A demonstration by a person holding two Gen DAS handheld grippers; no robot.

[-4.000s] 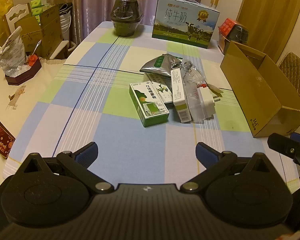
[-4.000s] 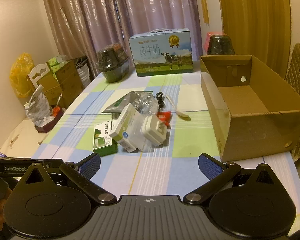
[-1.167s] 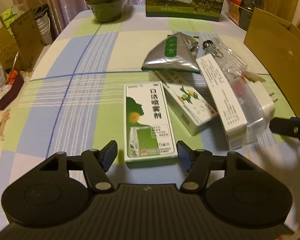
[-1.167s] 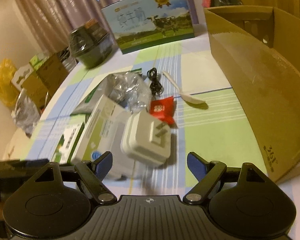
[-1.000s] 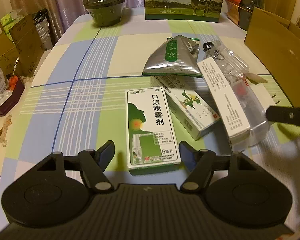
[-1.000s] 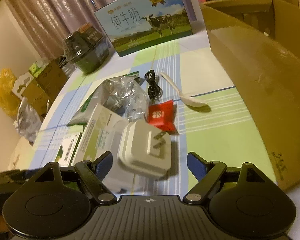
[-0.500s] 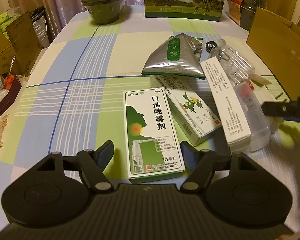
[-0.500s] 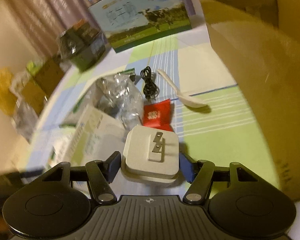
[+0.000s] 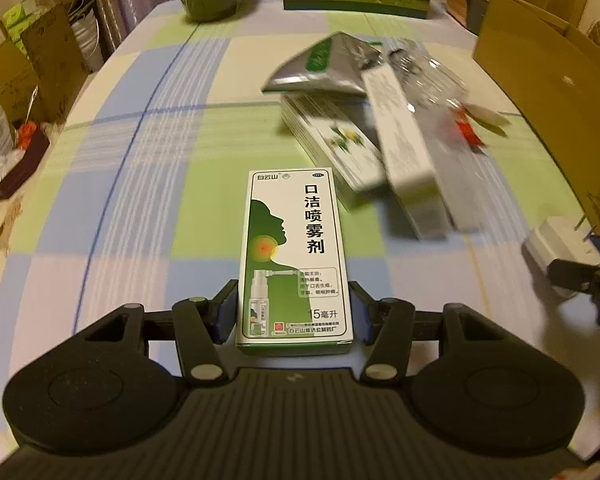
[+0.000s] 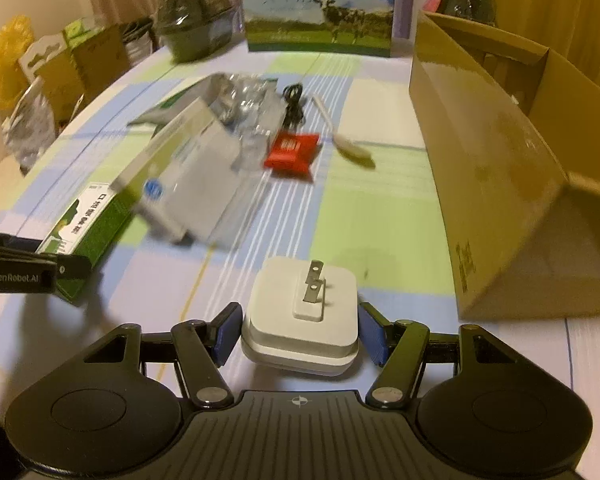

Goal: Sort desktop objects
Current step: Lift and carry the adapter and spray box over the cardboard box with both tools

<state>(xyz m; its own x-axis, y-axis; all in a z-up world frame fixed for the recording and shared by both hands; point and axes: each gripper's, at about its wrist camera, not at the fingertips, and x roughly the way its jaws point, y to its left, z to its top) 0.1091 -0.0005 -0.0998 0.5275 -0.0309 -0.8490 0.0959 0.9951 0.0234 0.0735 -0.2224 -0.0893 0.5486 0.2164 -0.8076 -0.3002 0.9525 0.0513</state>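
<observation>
The left hand-held gripper (image 9: 294, 314) is closing on the green-and-white spray box (image 9: 295, 256), which is lying flat on the tabletop (image 9: 140, 184) with its long axis running straight away from the gripper; the blue pads are sitting against the two long sides at the near end, so the narrow width is what is being pinched. The right hand-held gripper (image 10: 300, 330) is standing at a middling width around the white plug adapter (image 10: 302, 316), pads on its left and right faces and prongs pointing up, so it appears gripped. The open cardboard box (image 10: 488, 168) is lying to the right of both, nearer the right hand, so I judge the adapter has the shorter path over the box's near wall. The left view is showing the spray box's printed face and the blurred heap beyond it, with the adapter only at its right edge. The right view alone is showing the red packet (image 10: 292, 150), the black cable (image 10: 294, 104) and the white spoon (image 10: 348, 140) beside the heap, and part of the box's interior.
</observation>
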